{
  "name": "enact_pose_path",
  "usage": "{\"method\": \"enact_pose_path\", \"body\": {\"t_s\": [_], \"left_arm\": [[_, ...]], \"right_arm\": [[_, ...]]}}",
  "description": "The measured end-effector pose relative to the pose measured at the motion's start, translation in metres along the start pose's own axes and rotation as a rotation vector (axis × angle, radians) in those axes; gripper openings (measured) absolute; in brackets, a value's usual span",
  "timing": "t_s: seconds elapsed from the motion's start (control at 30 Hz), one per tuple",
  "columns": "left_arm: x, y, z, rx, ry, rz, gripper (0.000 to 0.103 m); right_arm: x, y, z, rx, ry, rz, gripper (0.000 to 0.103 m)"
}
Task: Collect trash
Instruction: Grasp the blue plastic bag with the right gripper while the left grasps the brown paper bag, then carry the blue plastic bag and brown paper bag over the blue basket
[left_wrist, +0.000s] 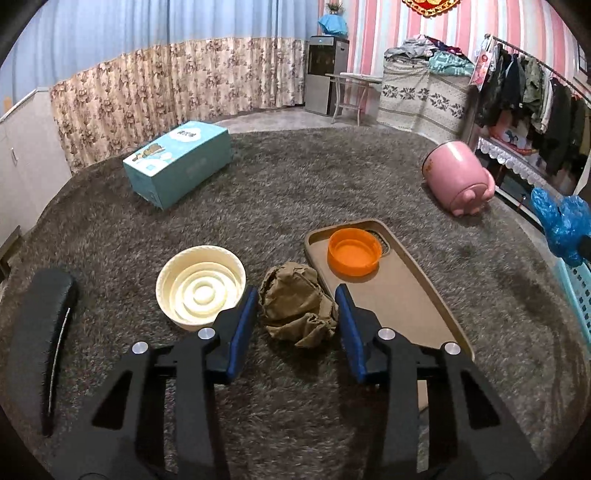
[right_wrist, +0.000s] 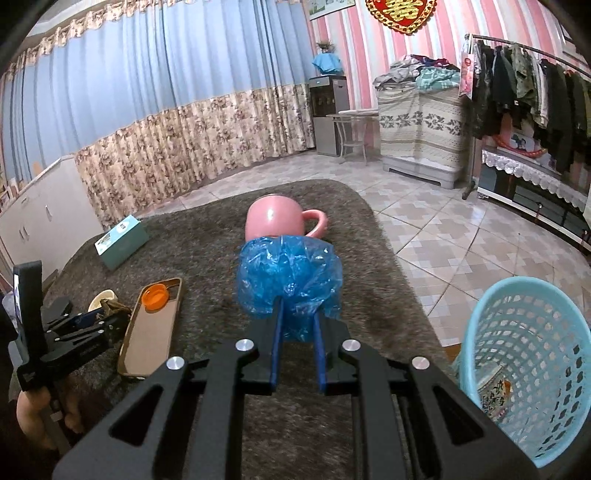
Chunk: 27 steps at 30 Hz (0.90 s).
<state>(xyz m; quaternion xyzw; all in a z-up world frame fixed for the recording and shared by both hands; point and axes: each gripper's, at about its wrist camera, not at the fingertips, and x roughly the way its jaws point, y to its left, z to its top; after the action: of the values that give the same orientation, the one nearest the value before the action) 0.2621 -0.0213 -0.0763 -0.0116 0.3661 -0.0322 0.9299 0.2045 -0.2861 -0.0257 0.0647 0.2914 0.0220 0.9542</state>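
A crumpled brown paper ball (left_wrist: 295, 306) lies on the grey shaggy rug between a cream round lid (left_wrist: 201, 286) and a brown tray (left_wrist: 402, 306). My left gripper (left_wrist: 296, 295) has its blue pads against both sides of the ball, shut on it. In the right wrist view the same gripper (right_wrist: 99, 319) and paper (right_wrist: 116, 306) show at the far left. My right gripper (right_wrist: 298, 314) is shut on a crinkled blue plastic bag (right_wrist: 290, 280), held above the rug. That bag (left_wrist: 563, 229) also shows at the right edge of the left wrist view.
An orange lid (left_wrist: 354, 256) sits on the tray. A pink mug (right_wrist: 275, 219) lies on its side and a teal box (left_wrist: 177, 162) stands farther back. A light-blue mesh basket (right_wrist: 528, 369) stands off the rug's right edge. A black curved object (left_wrist: 40, 339) lies at the left.
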Motion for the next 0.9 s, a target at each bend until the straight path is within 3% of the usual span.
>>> {"method": "enact_pose_path", "body": {"t_s": [0.3,0.6,0.9], "left_arm": [[-0.048,-0.013,0.007,0.060,-0.114,0.036,0.042],[-0.088,-0.054,0.029,0.083,-0.209,-0.043,0.042],[-0.115,-0.105,0.027,0.140,-0.259,-0.129,0.042]], "right_arm": [[-0.020,-0.025,-0.004,0.024,-0.031,-0.043,0.015],[-0.058,-0.054,-0.011,0.053,-0.078,-0.113,0.015],[-0.099,-0.086,-0.025,0.100,-0.122,-0.226,0.015]]}}
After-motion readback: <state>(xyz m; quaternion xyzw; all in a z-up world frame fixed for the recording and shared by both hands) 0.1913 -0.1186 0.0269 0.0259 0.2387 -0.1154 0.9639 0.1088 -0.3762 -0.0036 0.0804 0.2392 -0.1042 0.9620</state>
